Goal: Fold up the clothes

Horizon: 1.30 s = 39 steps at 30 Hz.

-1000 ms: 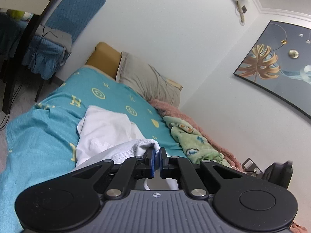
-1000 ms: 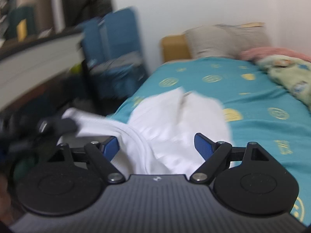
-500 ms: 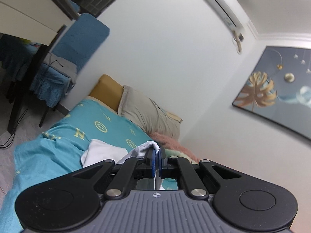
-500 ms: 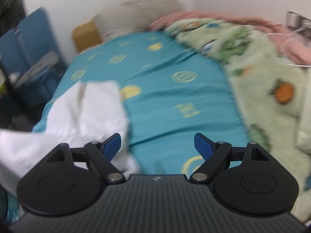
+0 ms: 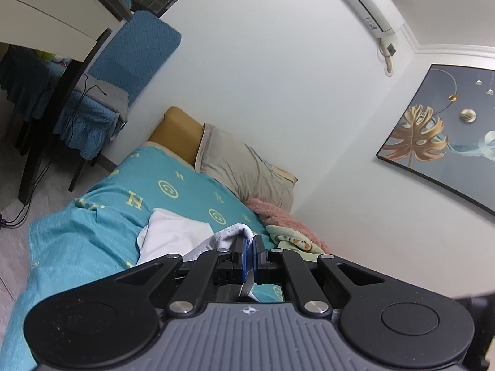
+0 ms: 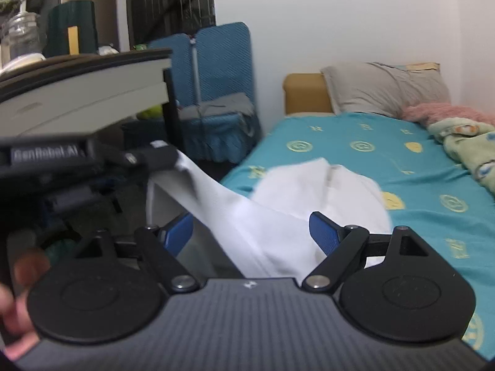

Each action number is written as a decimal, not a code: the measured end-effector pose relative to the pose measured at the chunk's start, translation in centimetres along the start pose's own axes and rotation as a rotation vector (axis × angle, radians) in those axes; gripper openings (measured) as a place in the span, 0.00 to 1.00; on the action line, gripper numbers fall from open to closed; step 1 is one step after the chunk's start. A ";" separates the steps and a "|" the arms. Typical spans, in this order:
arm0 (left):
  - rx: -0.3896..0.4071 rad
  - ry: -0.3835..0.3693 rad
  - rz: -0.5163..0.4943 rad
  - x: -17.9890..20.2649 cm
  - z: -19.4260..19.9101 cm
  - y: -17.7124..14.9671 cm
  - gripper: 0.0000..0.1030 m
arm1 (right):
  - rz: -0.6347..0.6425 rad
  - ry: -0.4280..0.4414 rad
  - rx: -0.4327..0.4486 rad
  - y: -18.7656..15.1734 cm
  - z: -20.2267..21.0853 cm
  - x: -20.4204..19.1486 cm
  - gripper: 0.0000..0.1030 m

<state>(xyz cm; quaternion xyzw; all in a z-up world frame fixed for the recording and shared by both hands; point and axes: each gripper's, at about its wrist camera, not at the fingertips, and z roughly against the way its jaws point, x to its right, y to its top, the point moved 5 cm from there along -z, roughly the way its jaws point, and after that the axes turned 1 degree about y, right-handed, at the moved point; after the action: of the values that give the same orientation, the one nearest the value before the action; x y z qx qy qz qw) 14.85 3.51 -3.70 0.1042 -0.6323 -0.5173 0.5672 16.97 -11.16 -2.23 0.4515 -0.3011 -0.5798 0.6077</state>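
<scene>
A white garment [image 5: 178, 236] lies crumpled on the teal bedsheet [image 5: 77, 241]. My left gripper [image 5: 249, 249] is shut on one hem of it and holds that edge up off the bed. In the right wrist view the left gripper [image 6: 171, 157] is at the upper left, and the white garment [image 6: 247, 213] stretches from it in a taut band down to the bed. My right gripper [image 6: 250, 232] is open, its blue pads [image 6: 323, 232] wide apart. The cloth band runs across the gap between them, and neither pad presses on it.
A grey pillow [image 5: 244, 173], a pink blanket [image 5: 278, 213] and a green patterned blanket [image 6: 464, 145] lie at the head and wall side of the bed. A desk [image 6: 83, 99] and a blue-covered chair [image 6: 216, 92] stand left of the bed. A person's hand [image 6: 18, 281] shows at the lower left.
The left gripper has risen and tipped upward with the hem still in it. The right gripper swung away over the bed, then back to face the stretched garment, and stayed open.
</scene>
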 end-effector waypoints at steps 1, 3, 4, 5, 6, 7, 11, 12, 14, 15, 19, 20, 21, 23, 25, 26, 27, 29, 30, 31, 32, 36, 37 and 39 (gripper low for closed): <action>-0.002 0.000 0.002 -0.1 0.0 0.0 0.04 | -0.022 0.004 0.003 0.2 -0.6 0.0 0.82; -0.007 -0.006 0.009 -0.3 -0.1 0.1 0.04 | -0.073 0.000 0.013 0.5 -1.3 0.5 0.82; -0.007 -0.009 0.013 -0.3 -0.1 0.1 0.04 | -0.098 -0.002 0.018 0.6 -1.6 0.7 0.82; -0.008 -0.013 0.018 -0.4 -0.2 0.1 0.04 | -0.121 -0.005 0.018 0.5 -1.9 1.0 0.82; -0.014 -0.019 0.023 -0.5 -0.4 0.1 0.04 | -0.141 -0.008 0.016 0.4 -2.1 1.4 0.82; -0.023 -0.023 0.025 -0.6 -0.6 0.0 0.04 | -0.169 0.000 0.008 0.3 -2.4 1.7 0.82; -0.034 -0.015 0.023 -0.8 -1.1 -0.2 0.04 | -0.263 0.044 -0.033 -0.2 -3.1 2.8 0.82; -0.031 -0.013 0.033 -1.0 -1.1 -0.1 0.04 | -0.249 0.049 -0.042 -0.2 -3.0 2.9 0.82; -0.025 -0.008 0.051 -1.5 -1.0 0.2 0.04 | -0.223 0.063 -0.070 -0.6 -2.7 2.7 0.82; -0.023 -0.005 0.059 -1.7 -1.0 0.3 0.04 | -0.219 0.074 -0.084 -0.8 -2.5 2.7 0.82; -0.023 0.006 0.075 -2.1 -0.9 0.6 0.04 | -0.250 0.135 -0.073 -1.5 -1.1 2.5 0.82; -0.024 0.006 0.077 -2.2 -0.8 0.6 0.04 | -0.253 0.141 -0.060 -1.5 -1.0 2.5 0.82; -0.025 0.006 0.075 -2.2 -0.8 0.6 0.04 | -0.256 0.145 -0.045 -1.3 -0.9 2.4 0.82; -0.026 0.007 0.064 -2.0 -0.7 0.6 0.04 | -0.277 0.150 -0.021 -0.9 -1.0 2.4 0.82; -0.029 0.007 0.057 -1.9 -0.7 0.4 0.04 | -0.317 0.165 -0.004 -0.4 -1.3 2.6 0.82; -0.031 0.006 0.057 -1.9 -0.7 0.4 0.04 | -0.330 0.171 -0.005 -0.3 -1.6 2.7 0.82; -0.033 0.004 0.056 -1.9 -0.7 0.3 0.04 | -0.318 0.169 -0.011 -0.2 -1.9 2.5 0.82; -0.035 0.005 0.055 -1.8 -0.8 0.3 0.04 | -0.274 0.158 -0.027 -0.1 -2.4 2.0 0.82; -0.036 0.006 0.054 -1.8 -0.8 0.2 0.04 | -0.244 0.153 -0.033 -0.2 -2.5 1.6 0.82; -0.038 0.004 0.055 -1.8 -0.9 0.2 0.04 | -0.216 0.141 -0.035 -0.3 -2.6 1.3 0.82; -0.040 0.003 0.056 -1.8 -0.9 0.1 0.04 | -0.200 0.114 -0.031 -0.3 -2.6 1.2 0.82; -0.051 -0.006 0.033 -1.3 -1.2 -0.4 0.04 | -0.250 -0.023 0.018 0.1 -2.7 2.6 0.82; -0.053 -0.009 0.022 -0.9 -1.3 -0.7 0.03 | -0.292 -0.059 0.031 0.3 -2.6 3.4 0.82; -0.052 -0.011 -0.006 0.1 -1.4 -1.4 0.03 | -0.345 -0.151 0.039 0.4 -2.2 5.3 0.82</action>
<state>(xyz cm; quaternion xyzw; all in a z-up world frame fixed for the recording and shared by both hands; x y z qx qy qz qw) 15.37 2.08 -4.95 0.0885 -0.6214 -0.5358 0.5647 19.83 -15.94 -3.63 0.4631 -0.2752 -0.7018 0.4662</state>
